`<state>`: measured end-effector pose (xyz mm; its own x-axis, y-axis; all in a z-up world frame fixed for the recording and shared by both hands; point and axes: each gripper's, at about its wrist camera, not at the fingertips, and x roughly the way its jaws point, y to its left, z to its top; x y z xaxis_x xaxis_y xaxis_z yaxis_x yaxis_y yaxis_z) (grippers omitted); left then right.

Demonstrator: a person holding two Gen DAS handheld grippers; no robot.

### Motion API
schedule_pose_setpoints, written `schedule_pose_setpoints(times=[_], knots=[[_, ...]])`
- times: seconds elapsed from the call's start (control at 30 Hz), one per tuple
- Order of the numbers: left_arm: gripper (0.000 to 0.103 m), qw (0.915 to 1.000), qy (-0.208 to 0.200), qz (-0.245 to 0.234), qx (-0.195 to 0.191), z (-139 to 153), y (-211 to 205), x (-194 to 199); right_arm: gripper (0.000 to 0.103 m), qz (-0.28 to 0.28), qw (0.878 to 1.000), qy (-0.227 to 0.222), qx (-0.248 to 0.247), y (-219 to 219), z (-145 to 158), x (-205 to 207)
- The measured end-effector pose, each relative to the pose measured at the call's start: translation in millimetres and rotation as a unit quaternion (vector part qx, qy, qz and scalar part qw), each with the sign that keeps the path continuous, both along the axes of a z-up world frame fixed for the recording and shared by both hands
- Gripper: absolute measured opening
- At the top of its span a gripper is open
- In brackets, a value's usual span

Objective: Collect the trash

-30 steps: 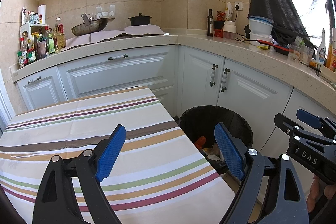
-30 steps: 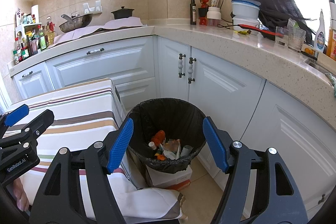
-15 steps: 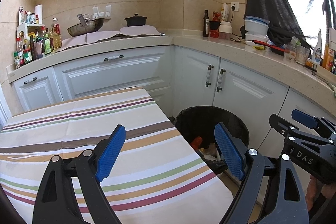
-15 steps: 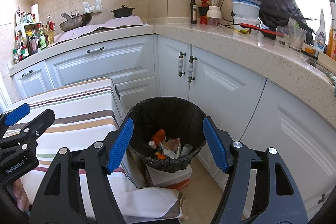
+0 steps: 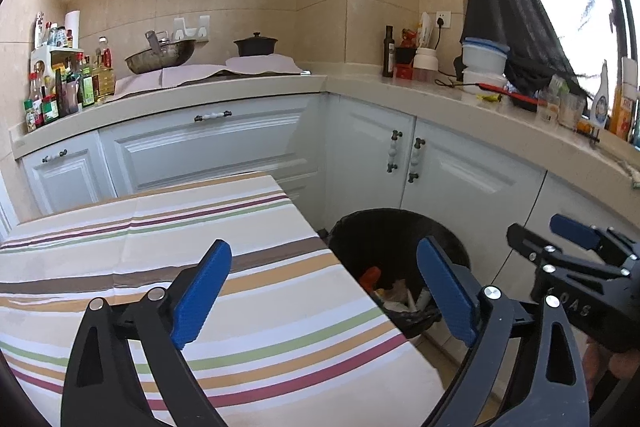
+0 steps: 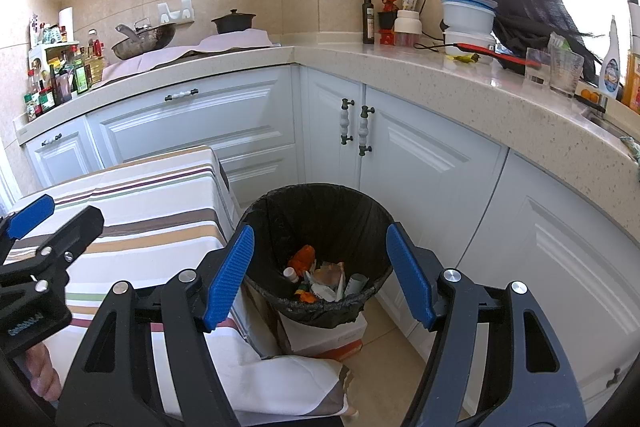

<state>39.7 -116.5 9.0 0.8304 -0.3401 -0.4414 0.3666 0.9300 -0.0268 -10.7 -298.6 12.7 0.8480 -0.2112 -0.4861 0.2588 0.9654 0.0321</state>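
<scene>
A black-lined trash bin [image 6: 320, 211] stands on the floor beside the table, with several pieces of trash [image 6: 320, 277] at its bottom. It also shows in the left wrist view [image 5: 384, 231]. My right gripper [image 6: 320, 275] is open and empty, held above the bin's near rim. My left gripper [image 5: 324, 291] is open and empty above the right edge of the striped tablecloth [image 5: 160, 239]. The right gripper shows at the right edge of the left wrist view [image 5: 572, 255]. The left gripper shows at the left of the right wrist view [image 6: 36, 223].
White cabinets [image 6: 400, 155] and a beige L-shaped counter [image 6: 480, 87] surround the bin. A wok [image 5: 160, 55], a black pot [image 5: 256, 45], bottles [image 5: 64, 87] and containers [image 6: 468, 15] stand on the counter. A white box [image 6: 332, 335] sits under the bin.
The left gripper has drifted a little to the right and up; the bin has shifted left in its view. The right gripper has barely moved. Both stay open.
</scene>
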Motion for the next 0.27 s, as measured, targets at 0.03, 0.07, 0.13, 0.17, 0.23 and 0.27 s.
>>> schedule_pose_setpoints(times=[0.03, 0.07, 0.13, 0.17, 0.23, 0.27], knots=[[0.091, 1.0, 0.003, 0.006, 0.004, -1.5, 1.3, 2.1, 0.068, 0.001, 1.0, 0.0, -0.001, 0.2, -1.1, -0.8], [0.091, 0.9999, 0.007, 0.013, 0.008, -3.3, 3.1, 4.0, 0.07, 0.003, 1.0, 0.0, -0.001, 0.6, -2.0, -0.8], [0.091, 0.9995, 0.025, 0.016, 0.013, -8.7, 9.0, 11.1, 0.073, 0.006, 1.0, -0.001, -0.003, 3.2, -3.3, -1.4], [0.091, 0.9993, 0.032, 0.016, 0.014, -10.8, 11.8, 13.3, 0.075, 0.009, 1.0, -0.001, -0.004, 5.2, -4.2, -1.1], [0.091, 0.9981, 0.053, 0.024, 0.02, -18.7, 20.0, 20.8, 0.08, 0.015, 1.0, 0.001, -0.005, 12.4, -5.2, 3.0], [0.091, 0.9976, 0.06, 0.028, 0.022, -21.9, 23.8, 23.4, 0.08, 0.019, 1.0, 0.002, -0.005, 15.3, -4.4, 7.2]])
